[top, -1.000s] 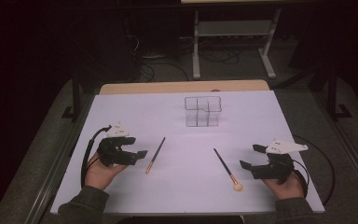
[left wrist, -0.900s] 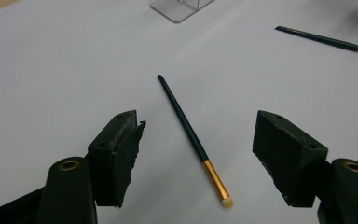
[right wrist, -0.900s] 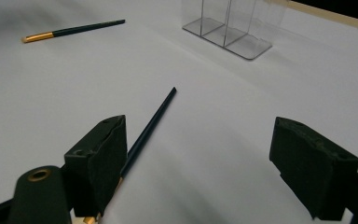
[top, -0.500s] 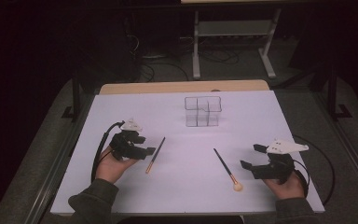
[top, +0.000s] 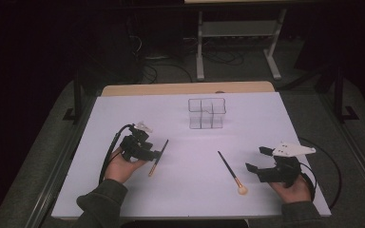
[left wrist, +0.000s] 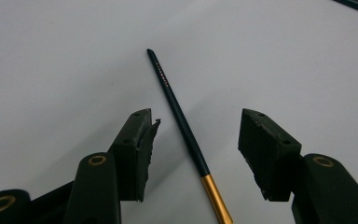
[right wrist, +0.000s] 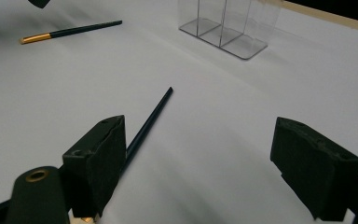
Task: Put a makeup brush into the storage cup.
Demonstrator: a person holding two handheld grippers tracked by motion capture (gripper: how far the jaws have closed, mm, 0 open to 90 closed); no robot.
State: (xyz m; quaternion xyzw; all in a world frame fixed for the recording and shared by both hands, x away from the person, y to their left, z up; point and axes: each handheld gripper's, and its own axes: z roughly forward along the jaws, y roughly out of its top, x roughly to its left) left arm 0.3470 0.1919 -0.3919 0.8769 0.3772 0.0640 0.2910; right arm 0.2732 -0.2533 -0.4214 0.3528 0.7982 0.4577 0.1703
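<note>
Step now: the left gripper (top: 156, 153) is coming in to pick up the thin dark brush with a gold band (top: 158, 157).
Left gripper: its jaws have just been closing. They are not shut. The brush handle (left wrist: 179, 114) lies between them, and neither pad touches it yet.
Where the brush is: flat on the white surface (top: 185, 190), at about 8 o'clock from the clear plastic box with small sections (top: 206, 113). Its dark tip points to 1 o'clock.
Right gripper: the right gripper (top: 256, 160) waits with its jaws wide apart and holds nothing. A second dark brush with a pale round tip (top: 232, 172) lies just beside it, at its 9 o'clock.
Next move, I think: go a bit lower so the pads sit on both sides of the handle. Then squeeze shut and lift.
Take care: the handle is thin and round, so it may roll away if one pad bumps it first.
</note>
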